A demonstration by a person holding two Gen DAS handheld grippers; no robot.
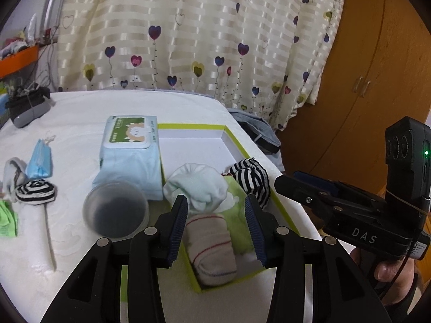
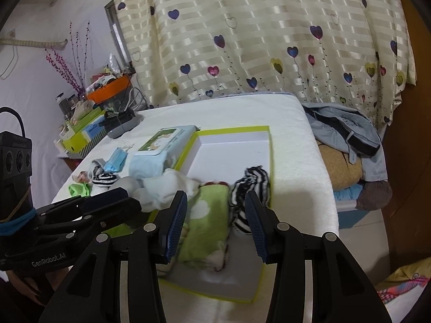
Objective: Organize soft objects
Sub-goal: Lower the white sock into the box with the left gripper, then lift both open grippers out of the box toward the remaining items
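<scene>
A white box with a green rim [image 1: 237, 140] lies on the white-covered table. Inside it are a green fleece cloth [image 2: 204, 220], a white sock with red stripes [image 1: 212, 247], a white sock bundle [image 1: 198, 185] and a black-and-white striped sock [image 1: 252, 179]. My left gripper [image 1: 216, 215] hovers open over the red-striped sock, its pads off it. My right gripper [image 2: 216, 215] is open above the green cloth, beside the striped sock [image 2: 250, 188], holding nothing. Each gripper shows at the edge of the other's view.
A wet wipes pack [image 1: 132, 150] and a clear plastic cup [image 1: 115, 212] stand left of the box. Further left lie a rolled striped sock [image 1: 36, 191], a blue mask [image 1: 40, 161] and a green cloth [image 1: 8, 218]. Clothes [image 2: 347, 132] are piled off the table's right edge.
</scene>
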